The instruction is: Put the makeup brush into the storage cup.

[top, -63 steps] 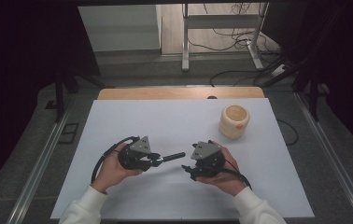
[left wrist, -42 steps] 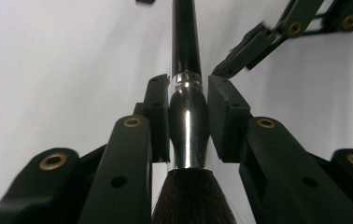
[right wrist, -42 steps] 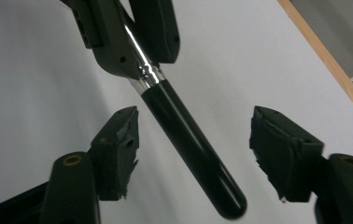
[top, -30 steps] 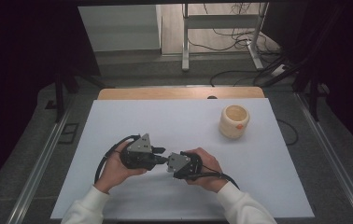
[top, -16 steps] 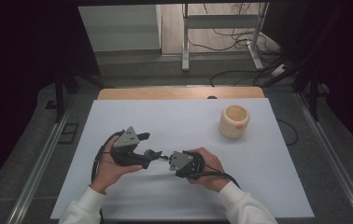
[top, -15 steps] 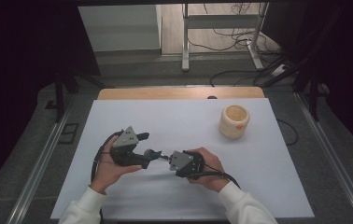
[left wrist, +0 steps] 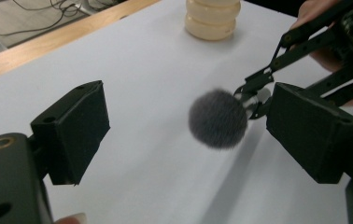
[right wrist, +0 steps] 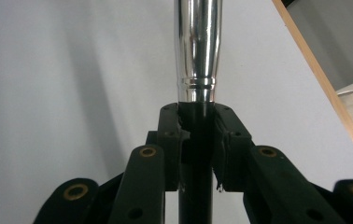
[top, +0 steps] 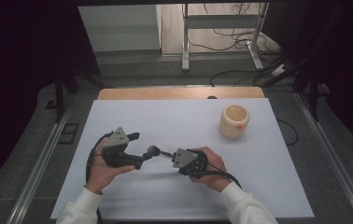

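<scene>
Two grippers, one brush and one cup are on show over the white desk (top: 132, 116). The left gripper (top: 139, 163), near the desk's front-left part, has just been opening its jaws; they stand apart, and in the left gripper view the pads (left wrist: 72, 130) sit either side of the fluffy dark head without touching it. The single makeup brush (top: 155, 151) hangs between the two grippers, above the front middle of the desk. The right gripper (top: 174, 157) has its jaws clamped on the brush's black handle, just below the shiny metal collar (right wrist: 195, 42). One cream ribbed cup (top: 234, 121), bearing a small orange mark with no writing I can read, stands well apart toward the back-right corner. Nothing lies between brush and cup.
</scene>
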`<action>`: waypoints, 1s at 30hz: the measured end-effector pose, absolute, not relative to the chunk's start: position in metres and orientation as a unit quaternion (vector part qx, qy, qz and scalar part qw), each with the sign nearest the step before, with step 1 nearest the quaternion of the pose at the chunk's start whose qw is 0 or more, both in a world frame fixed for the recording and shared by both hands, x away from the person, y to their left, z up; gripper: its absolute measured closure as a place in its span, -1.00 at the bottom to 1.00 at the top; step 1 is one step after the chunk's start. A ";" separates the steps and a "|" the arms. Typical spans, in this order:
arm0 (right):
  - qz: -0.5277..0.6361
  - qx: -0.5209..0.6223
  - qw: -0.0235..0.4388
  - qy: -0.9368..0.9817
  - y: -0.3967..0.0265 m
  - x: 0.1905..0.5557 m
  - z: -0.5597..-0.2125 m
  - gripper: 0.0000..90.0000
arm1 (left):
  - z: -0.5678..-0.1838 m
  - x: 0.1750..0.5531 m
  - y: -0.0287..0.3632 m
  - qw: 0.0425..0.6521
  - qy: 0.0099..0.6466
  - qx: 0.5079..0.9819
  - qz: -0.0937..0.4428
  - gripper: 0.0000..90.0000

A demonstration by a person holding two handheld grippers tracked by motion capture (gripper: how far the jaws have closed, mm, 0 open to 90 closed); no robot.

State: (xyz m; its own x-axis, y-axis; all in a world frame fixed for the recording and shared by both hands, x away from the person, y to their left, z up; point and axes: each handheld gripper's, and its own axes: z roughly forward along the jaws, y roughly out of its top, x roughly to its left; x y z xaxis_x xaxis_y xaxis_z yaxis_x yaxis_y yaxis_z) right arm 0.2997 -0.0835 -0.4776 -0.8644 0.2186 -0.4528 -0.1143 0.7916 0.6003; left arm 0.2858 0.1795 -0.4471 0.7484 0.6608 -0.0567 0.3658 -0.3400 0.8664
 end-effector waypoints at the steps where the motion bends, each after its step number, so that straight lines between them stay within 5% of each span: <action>1: 0.323 0.029 0.259 0.910 -0.084 0.300 -0.477 0.66 | -0.448 0.286 0.180 0.475 0.320 0.804 0.156 -0.70; 30: 0.355 0.063 0.268 0.893 -0.103 0.303 -0.462 0.66 | -0.493 0.261 0.218 0.449 0.395 0.784 0.167 -0.69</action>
